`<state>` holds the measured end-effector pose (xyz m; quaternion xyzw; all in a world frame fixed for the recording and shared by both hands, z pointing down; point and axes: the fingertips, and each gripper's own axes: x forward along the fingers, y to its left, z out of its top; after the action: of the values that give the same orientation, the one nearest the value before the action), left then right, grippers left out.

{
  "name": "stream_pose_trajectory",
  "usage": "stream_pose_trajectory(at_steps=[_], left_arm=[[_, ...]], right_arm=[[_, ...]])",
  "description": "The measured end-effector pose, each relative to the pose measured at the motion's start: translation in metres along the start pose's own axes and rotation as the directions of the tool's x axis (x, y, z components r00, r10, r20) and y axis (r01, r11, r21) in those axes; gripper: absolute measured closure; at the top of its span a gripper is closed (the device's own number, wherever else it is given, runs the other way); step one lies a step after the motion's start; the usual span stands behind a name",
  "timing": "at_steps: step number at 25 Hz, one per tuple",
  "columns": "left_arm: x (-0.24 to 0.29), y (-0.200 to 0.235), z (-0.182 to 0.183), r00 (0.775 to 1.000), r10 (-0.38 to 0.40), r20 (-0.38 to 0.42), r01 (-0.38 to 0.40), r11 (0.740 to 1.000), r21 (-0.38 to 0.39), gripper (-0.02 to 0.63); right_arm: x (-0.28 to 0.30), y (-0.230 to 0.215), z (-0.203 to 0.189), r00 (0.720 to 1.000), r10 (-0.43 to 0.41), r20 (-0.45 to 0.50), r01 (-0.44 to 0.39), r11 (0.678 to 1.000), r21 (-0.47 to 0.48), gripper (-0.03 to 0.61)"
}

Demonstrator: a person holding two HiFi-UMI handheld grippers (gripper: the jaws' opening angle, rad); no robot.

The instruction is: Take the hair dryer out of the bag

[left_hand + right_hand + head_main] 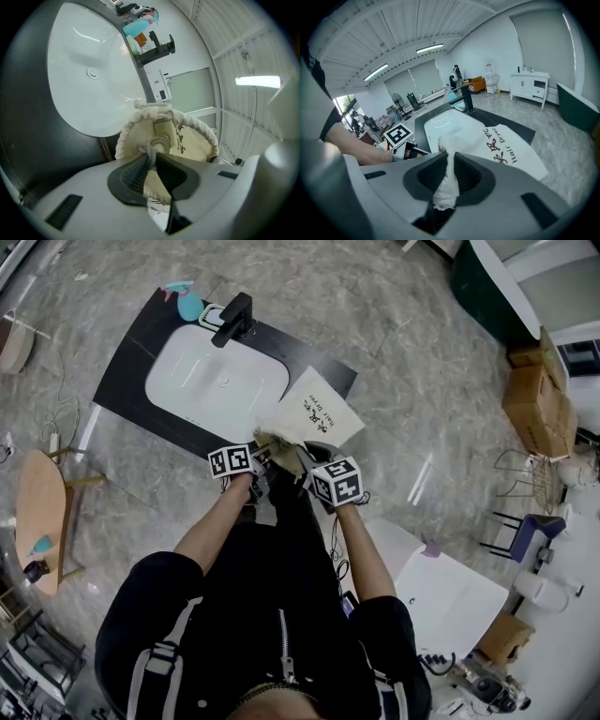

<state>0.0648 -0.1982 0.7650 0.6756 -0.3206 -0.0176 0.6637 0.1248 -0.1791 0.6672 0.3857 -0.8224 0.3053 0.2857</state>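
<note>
where head view hides jaws, left gripper (pixel 152 158) pinches drawstring (pixel 161 141), right gripper (pixel 449 158) pinches bag (pixel 511 154) mouth.

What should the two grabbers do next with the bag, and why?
Probably pull apart sideways to open the mouth. The left gripper and right gripper each pinch the bag at its bunched top, which looks gathered shut, and no hair dryer shows yet.

Operator: black short-sleeved top (pixel 272 606) with white stripes at the shoulders, metal zip (pixel 285 652) down the centre. The left gripper (pixel 152 161) and right gripper (pixel 449 161) are light-grey moulded shells with dark ribbed pads (pixel 133 176). Each carries a white cube (pixel 232 461) with black square markers.
</note>
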Motion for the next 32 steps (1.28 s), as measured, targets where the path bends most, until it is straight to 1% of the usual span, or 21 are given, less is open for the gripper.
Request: stream_pose_trajectory(at_steps=[16, 32], left_arm=[[-0.027, 0.011, -0.001, 1.0, -0.013, -0.028, 0.013, 1.0, -0.005, 0.541], [-0.058, 0.023, 0.011, 0.999, -0.014, -0.032, 0.014, 1.0, 0.007, 0.546]], right_arm=[[0.01, 0.002, 0.001, 0.999, -0.039, -0.013, 0.039, 0.999, 0.026, 0.52], [0.031, 0.013, 0.004, 0.999, -0.035, -0.034, 0.036, 0.999, 0.025, 0.522]])
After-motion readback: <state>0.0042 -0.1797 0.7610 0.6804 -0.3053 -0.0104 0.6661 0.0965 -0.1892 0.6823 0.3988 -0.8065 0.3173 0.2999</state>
